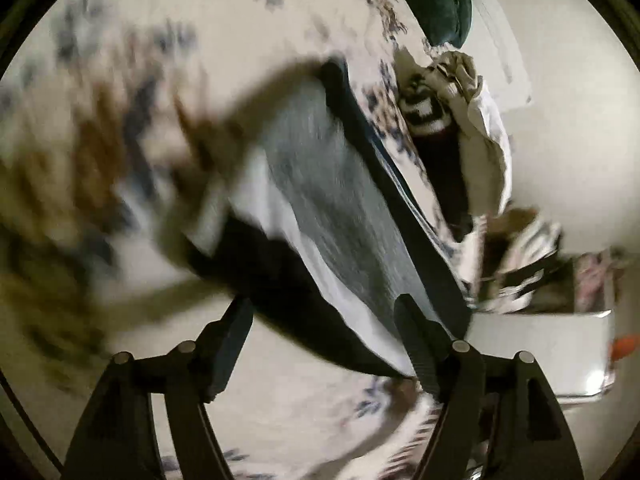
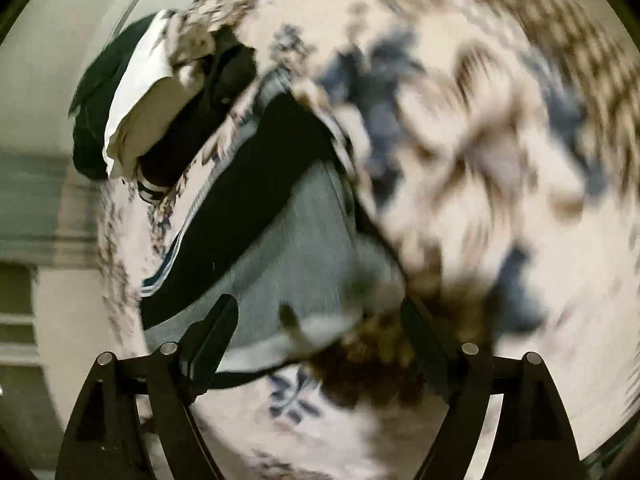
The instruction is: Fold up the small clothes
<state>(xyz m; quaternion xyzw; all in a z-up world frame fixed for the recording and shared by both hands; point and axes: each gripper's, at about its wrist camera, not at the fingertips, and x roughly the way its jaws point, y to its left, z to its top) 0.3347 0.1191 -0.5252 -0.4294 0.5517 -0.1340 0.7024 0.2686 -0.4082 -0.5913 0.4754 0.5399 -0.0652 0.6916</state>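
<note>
1. A floral sheet [image 1: 132, 20] is filling both views, lying under and beyond both sets of jaws.
2. A grey-and-black garment [image 1: 340, 216] is lying flat just ahead of the left gripper [image 1: 324, 324], and ahead-left of the right gripper [image 2: 320, 320]; both are standing released, gripping nothing.
3. A clothes pile [image 2: 160, 112] is sitting beyond the garment.
4. Only the left view is showing a white bin [image 1: 540, 352], right of its jaws.

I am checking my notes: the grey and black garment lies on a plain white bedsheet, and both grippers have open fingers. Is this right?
Not quite. The bedsheet is cream with a blue and brown floral print, as the right wrist view shows. The grey and black garment does lie on it, with open fingers.
</note>
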